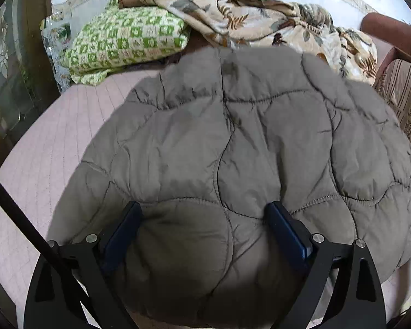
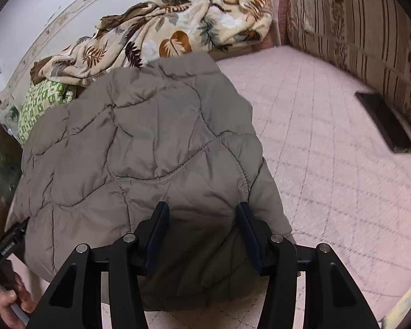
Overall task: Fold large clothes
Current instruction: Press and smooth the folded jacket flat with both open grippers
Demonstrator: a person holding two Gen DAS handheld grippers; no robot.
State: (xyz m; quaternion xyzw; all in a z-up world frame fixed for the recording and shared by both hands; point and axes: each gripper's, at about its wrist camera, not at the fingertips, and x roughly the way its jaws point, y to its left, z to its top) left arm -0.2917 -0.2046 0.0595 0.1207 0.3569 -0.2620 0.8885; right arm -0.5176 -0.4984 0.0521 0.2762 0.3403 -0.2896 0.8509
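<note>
1. Left view: the left gripper (image 1: 202, 219), jaws spread wide, straddles the near edge of the grey quilted jacket (image 1: 246, 142), which fills the middle of the frame on the pink bed cover (image 1: 54, 150). To do the step well, judge the fold line first and pinch through every layer before lifting.
2. Upper left: a green checked pillow (image 1: 123, 44); upper middle, a leaf-print blanket (image 1: 260, 24).
3. Right view: the right gripper (image 2: 202, 219), jaws also spread, sits over the jacket's lower right edge. Both grippers should probably lift level, together.
4. Hidden: the jacket's near hem lies behind the grippers; sleeves and collar cannot be made out.
</note>
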